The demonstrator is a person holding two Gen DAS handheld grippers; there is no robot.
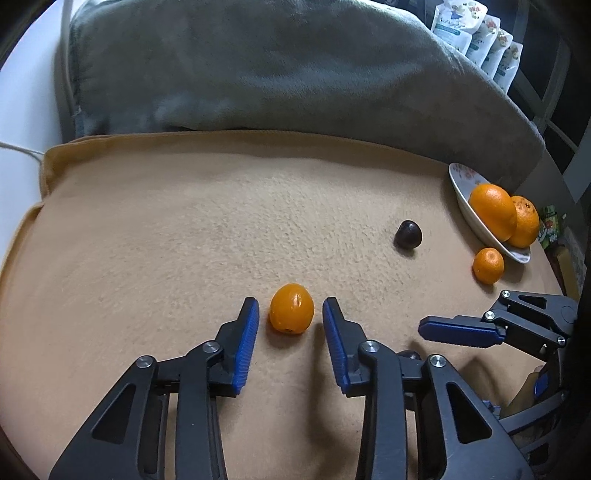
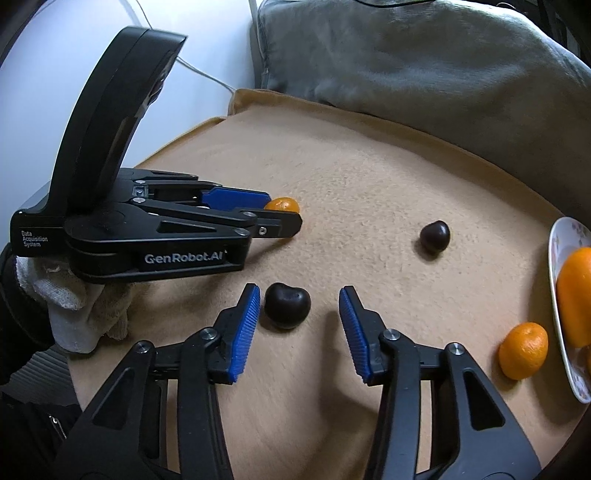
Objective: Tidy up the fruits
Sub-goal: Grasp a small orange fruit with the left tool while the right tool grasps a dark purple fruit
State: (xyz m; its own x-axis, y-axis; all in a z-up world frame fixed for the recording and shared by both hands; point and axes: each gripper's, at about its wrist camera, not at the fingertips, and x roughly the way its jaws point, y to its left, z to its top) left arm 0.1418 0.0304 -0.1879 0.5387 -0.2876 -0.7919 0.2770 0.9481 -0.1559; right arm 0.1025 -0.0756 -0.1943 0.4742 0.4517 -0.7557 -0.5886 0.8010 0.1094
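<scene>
My left gripper (image 1: 291, 314) is open with a small orange fruit (image 1: 291, 308) between its blue pads on the tan blanket, not gripped. It also shows in the right wrist view (image 2: 282, 212) around that fruit (image 2: 282, 204). My right gripper (image 2: 298, 312) is open around a dark round fruit (image 2: 287, 305), which sits near the left pad. A second dark fruit (image 2: 435, 236) (image 1: 407, 234) lies farther out. Another small orange (image 2: 523, 350) (image 1: 488, 265) lies beside a white plate (image 2: 557, 254) (image 1: 461, 184) that holds two big oranges (image 1: 493, 210).
The fruits lie on a tan blanket (image 1: 166, 240). A grey cushion (image 1: 258, 74) rises behind it. Snack packets (image 1: 480, 33) stand at the far right. A white wall and a cable (image 2: 207, 74) are on the left.
</scene>
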